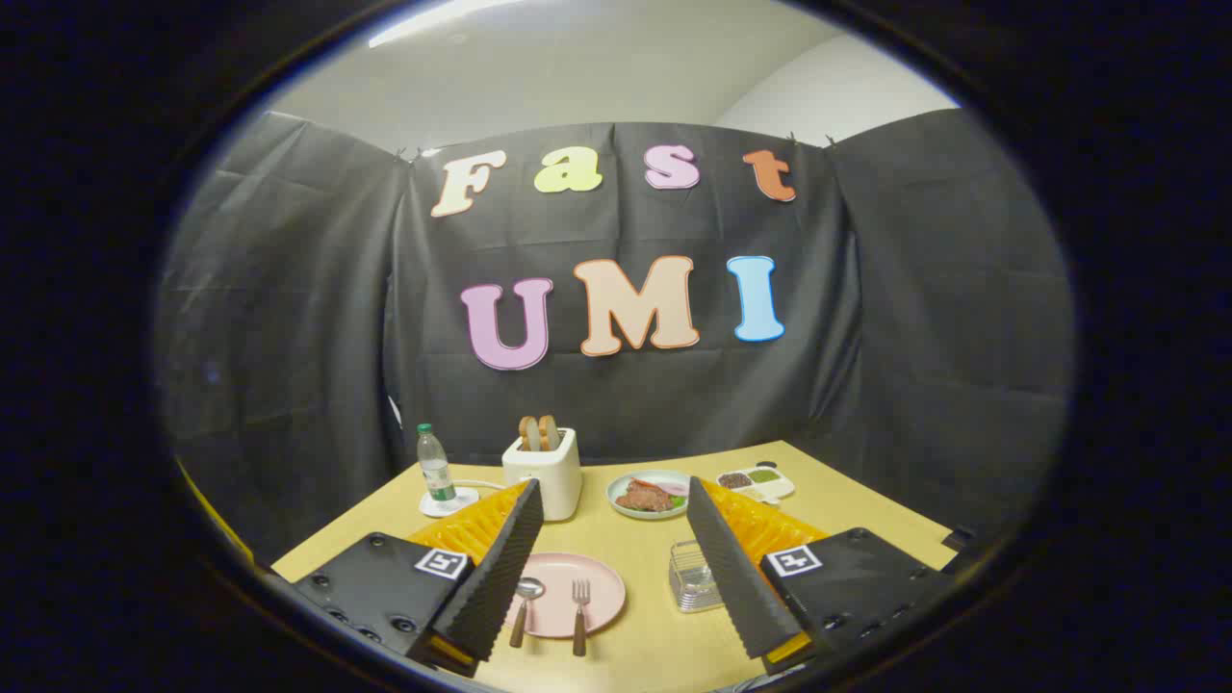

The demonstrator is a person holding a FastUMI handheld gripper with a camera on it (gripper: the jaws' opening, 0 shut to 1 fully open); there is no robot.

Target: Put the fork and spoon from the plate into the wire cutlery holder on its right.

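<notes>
1. Nearest the camera, the gripper [611, 568] hangs above the bench [654, 654] with its jaws spread wide and nothing between them; each black ridged finger [496, 577] angles inward from an orange body
2. Between the fingers, just ahead of them, a pink plate [602, 592] lies flat on the yellow bench
3. On the plate a spoon [526, 608] lies on the left and a fork [580, 616] on the right, side by side and apart, heads pointing away and brown handles reaching over the near rim
4. To the right of the plate stands the wire cutlery holder [695, 577], partly hidden behind the right finger; whether anything is in it cannot be told
5. Beyond the fingers a white toaster [545, 472] holds two slices of bread upright
6. Left of the toaster a clear bottle [435, 467] with a green cap stands on a white coaster
7. Right of the toaster sits a pale plate of food [651, 493], and beside that a small white divided tray [757, 481] with dark and green fillings
</notes>
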